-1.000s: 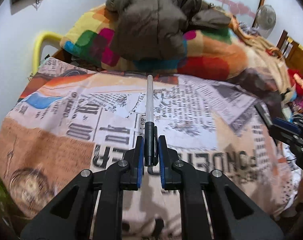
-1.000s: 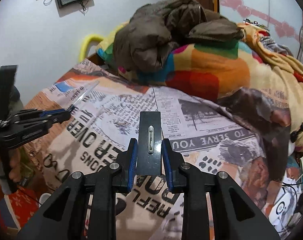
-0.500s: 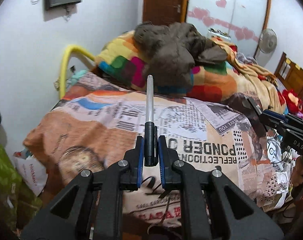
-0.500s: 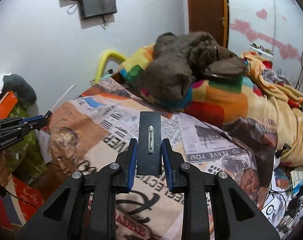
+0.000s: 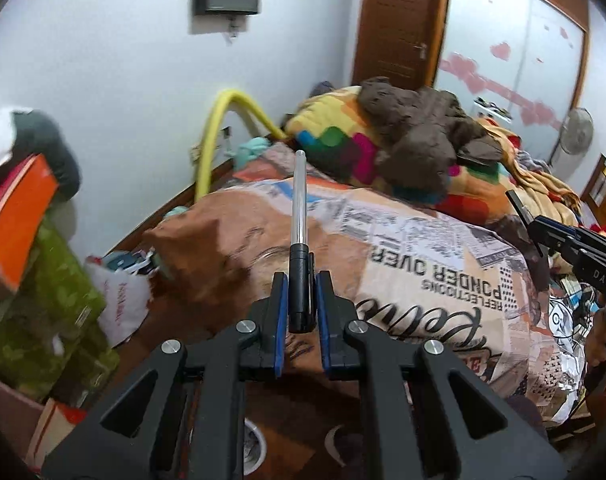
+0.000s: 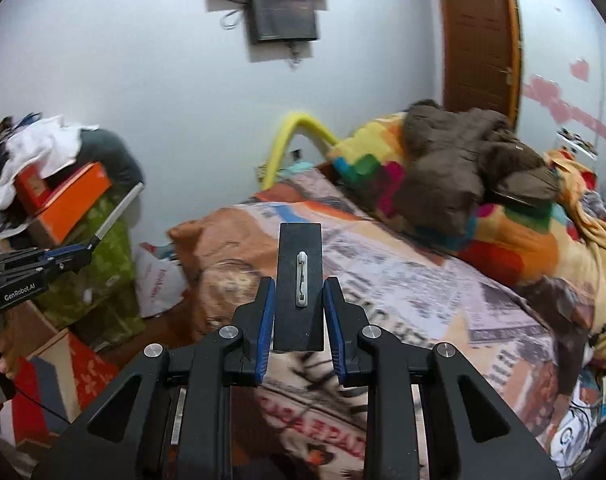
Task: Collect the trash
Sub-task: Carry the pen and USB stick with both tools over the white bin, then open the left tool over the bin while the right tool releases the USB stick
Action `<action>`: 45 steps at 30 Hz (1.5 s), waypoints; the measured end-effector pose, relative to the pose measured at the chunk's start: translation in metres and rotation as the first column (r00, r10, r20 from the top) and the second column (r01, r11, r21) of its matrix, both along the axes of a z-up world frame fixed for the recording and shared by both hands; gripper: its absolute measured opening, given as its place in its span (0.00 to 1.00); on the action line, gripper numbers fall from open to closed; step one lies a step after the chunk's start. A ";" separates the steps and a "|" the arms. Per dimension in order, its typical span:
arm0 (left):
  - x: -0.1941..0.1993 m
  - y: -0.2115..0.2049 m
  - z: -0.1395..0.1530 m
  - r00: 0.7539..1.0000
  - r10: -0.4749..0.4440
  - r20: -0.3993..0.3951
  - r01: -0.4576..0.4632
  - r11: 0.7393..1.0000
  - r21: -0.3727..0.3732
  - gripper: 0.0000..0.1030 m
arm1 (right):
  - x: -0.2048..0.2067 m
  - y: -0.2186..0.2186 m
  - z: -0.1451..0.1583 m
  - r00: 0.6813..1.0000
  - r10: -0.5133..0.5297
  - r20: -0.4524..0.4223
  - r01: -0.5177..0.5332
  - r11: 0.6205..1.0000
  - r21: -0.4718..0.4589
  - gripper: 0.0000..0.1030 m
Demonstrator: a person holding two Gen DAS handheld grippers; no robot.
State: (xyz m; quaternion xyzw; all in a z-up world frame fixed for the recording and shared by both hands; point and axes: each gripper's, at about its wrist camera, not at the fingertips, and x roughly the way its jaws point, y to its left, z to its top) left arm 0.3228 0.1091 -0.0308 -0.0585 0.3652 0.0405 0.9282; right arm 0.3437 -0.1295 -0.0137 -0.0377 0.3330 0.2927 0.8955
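My left gripper (image 5: 301,304) is shut on a pen (image 5: 299,236) with a clear barrel and black cap end, pointing forward over the foot of the bed. My right gripper (image 6: 299,308) is shut on a flat black card (image 6: 299,280) with a small white clip on it. Both are held in the air away from the bed. The left gripper with the pen also shows at the left of the right wrist view (image 6: 69,258); the right gripper with the card shows at the right of the left wrist view (image 5: 559,236).
A bed with a newsprint-pattern cover (image 5: 423,264) carries a colourful blanket (image 6: 383,160) and a brown jacket (image 5: 419,136). A white plastic bag (image 5: 121,300) lies on the floor by the bed. Boxes, an orange box (image 6: 69,200) and clothes are stacked at the left.
Both grippers have pulled back and up from the bed and swung left, keeping their grips. The wall, the floor bag and the stacked boxes have come into view.
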 end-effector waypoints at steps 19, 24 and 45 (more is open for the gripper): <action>-0.112 0.089 -0.107 0.976 0.200 -0.091 -0.202 0.979 -0.012 0.12 | -0.065 0.163 -0.059 0.936 0.328 -0.129 -0.337 0.939 -0.061 0.22; -0.127 0.107 -0.145 0.961 0.241 -0.134 -0.251 0.966 -0.063 0.12 | -0.077 0.194 -0.088 0.901 0.383 -0.205 -0.402 0.914 -0.059 0.22; -0.157 0.140 -0.342 0.833 0.298 -0.467 -0.449 0.857 -0.254 0.12 | -0.103 0.261 -0.280 0.733 0.335 -0.592 -0.517 0.840 -0.165 0.22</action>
